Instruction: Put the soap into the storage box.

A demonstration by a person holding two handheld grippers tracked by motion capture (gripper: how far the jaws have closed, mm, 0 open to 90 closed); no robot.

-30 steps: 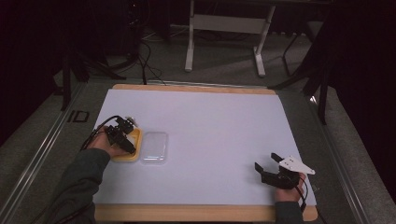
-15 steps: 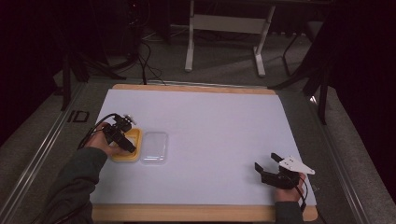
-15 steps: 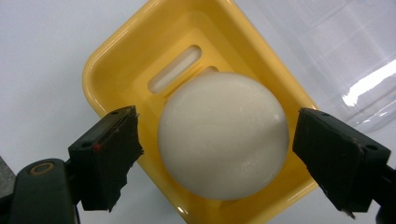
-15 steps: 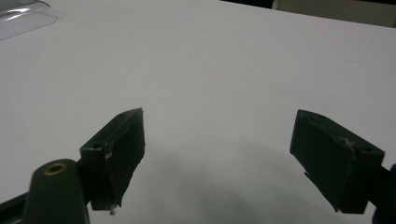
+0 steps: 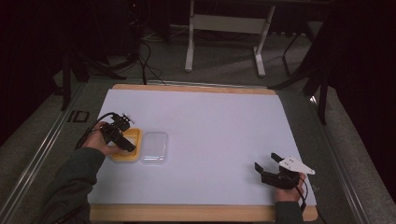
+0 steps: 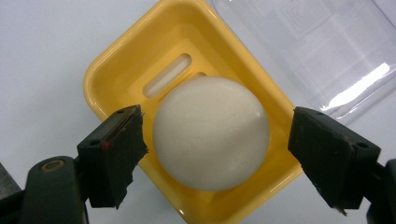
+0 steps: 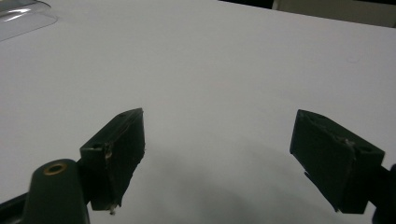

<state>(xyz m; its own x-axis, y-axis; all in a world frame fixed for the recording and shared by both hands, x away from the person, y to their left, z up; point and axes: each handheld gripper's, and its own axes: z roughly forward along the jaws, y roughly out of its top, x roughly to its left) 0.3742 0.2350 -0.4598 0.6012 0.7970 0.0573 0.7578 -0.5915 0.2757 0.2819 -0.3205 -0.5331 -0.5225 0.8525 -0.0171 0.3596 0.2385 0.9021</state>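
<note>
Two grippers are at work over the table (image 5: pixel 210 116), but only one has been busy. The left gripper (image 6: pixel 215 158) hangs over the yellow soap dish (image 6: pixel 116 79), which sits near the table's left edge, about midway between its near and far edges, and its jaws have just been closing a little after spreading wide. In the left gripper view they stand apart on either side of the white round soap (image 6: pixel 211 133) without the pads touching it: a clear gap shows on the right side, a thinner one on the left. The soap rests inside the dish, over the slotted drain floor. Compared with a second ago, the left hand (image 5: pixel 100 142) has drawn back slightly toward the left edge in the high view, and the dish has kept its place. That reads as a release: the soap looks delivered into the dish and let go. The clear lid (image 5: pixel 154 147) lies flat on the table just beside the dish, on its right, not yet on it, so covering the dish is probably the step left. The right gripper (image 5: pixel 266 169) rests near the table's near right corner, well apart from the dish, jaws spread with nothing between them, unmoved from a second ago.
</note>
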